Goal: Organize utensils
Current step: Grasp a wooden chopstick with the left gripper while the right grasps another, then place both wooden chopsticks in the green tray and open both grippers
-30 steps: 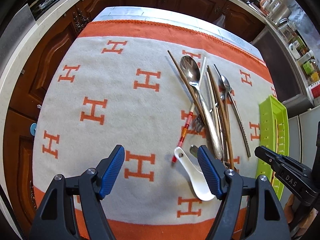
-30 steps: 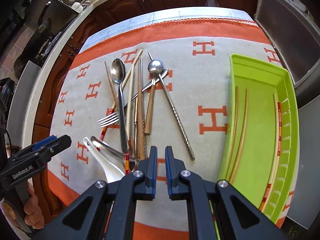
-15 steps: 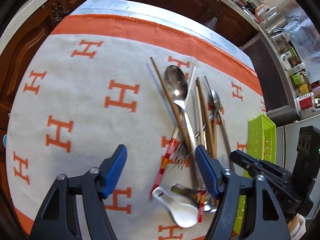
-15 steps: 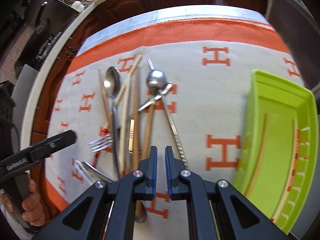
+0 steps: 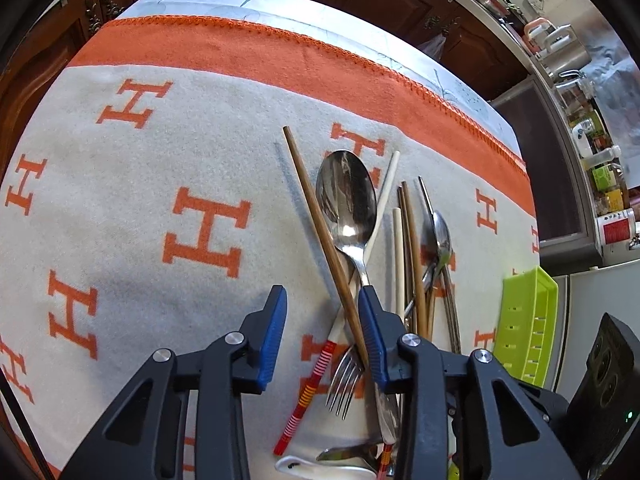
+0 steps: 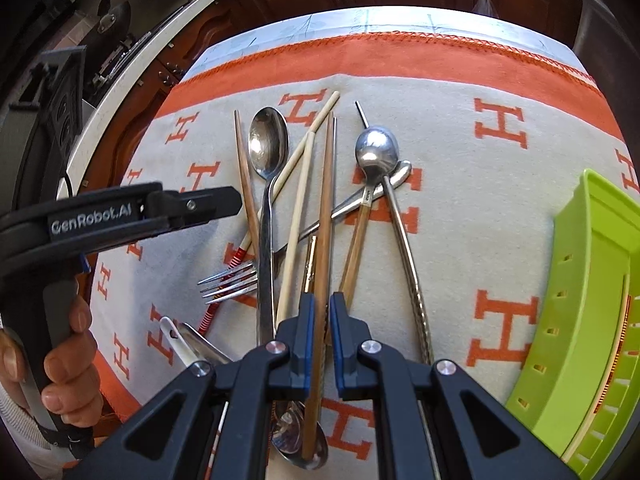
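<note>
A pile of utensils lies on the orange-and-grey cloth: a large steel spoon (image 5: 346, 196), a brown chopstick (image 5: 320, 232), pale chopsticks (image 5: 397, 256), a fork (image 5: 345, 376) and a striped chopstick (image 5: 310, 392). My left gripper (image 5: 322, 340) is open, low over the pile, its pads on either side of the brown chopstick and the fork. My right gripper (image 6: 321, 332) has its pads close around a brown chopstick (image 6: 327, 216); whether they touch it does not show. A small steel spoon (image 6: 376, 152) lies to the right.
A lime green tray (image 6: 592, 300) stands at the right with chopsticks in it; it also shows in the left wrist view (image 5: 524, 320). A white ceramic spoon (image 6: 176, 340) lies at the near left. The left gripper's body (image 6: 120, 216) crosses the right wrist view. Wooden cabinets surround the table.
Both grippers have moved forward and down onto the utensil pile. The left jaws have narrowed around the brown chopstick. The right pads now straddle a brown chopstick.
</note>
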Demonstrator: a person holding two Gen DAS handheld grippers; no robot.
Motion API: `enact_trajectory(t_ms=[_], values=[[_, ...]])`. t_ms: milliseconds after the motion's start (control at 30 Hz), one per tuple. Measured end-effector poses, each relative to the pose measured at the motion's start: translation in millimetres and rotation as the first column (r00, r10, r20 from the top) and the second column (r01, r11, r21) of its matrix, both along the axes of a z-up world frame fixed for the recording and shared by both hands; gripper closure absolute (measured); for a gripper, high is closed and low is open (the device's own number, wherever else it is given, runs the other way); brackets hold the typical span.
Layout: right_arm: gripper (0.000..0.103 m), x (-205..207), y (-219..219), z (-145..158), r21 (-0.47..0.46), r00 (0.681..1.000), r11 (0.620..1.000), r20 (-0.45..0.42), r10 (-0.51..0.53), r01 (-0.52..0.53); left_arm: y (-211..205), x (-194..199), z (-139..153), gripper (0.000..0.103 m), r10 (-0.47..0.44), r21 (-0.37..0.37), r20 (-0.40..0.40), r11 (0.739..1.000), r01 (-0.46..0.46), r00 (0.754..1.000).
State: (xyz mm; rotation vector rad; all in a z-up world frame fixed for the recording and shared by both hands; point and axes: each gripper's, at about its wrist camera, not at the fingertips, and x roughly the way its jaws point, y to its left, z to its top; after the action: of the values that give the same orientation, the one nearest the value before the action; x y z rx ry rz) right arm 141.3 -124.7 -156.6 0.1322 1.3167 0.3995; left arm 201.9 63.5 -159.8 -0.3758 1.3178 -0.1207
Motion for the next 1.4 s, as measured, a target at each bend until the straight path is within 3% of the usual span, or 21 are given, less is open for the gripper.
enact_trajectory(t_ms=[367,433,700,867,1100,1400], values=[[0.095,2.9,9.5,-5.5,-0.019,1.000,1.000,0.018,0.015,-0.015,-15.1,17.2,-11.5,0.071,0.028,0.063,0.009,0.998,-0.028,1.000],[0.095,3.3,9.3,-5.9,-0.017,1.000,1.000,0.019,0.014,-0.013,-18.5,19.3,-12.3,0.093,0.035,0.083,0.016,0.996,-0.036,0.999],[0.096,-4.0,-3.1,2.6,0.019,0.999,1.000,0.041,-0.023,0.022,2.9,12.0,-7.4,0.097,0.154,-0.031,0.030,0.988,-0.153,0.988],[0.097,-9.2,-16.8,15.7,0.057,0.997,0.997,0.057,-0.055,0.052,14.2,2.6,18.7,0.098,0.179,-0.063,0.073,0.983,-0.174,0.981],[0.097,-19.0,-35.8,38.6,0.090,0.991,0.992,0.094,-0.093,0.085,14.2,-16.7,77.6,0.099,0.161,-0.082,0.190,0.986,-0.148,0.969],[0.097,-43.6,-68.9,69.3,0.128,0.979,0.982,0.135,-0.154,0.137,-25.6,-42.2,143.3,0.099,0.012,-0.116,0.257,0.993,0.018,0.966]])
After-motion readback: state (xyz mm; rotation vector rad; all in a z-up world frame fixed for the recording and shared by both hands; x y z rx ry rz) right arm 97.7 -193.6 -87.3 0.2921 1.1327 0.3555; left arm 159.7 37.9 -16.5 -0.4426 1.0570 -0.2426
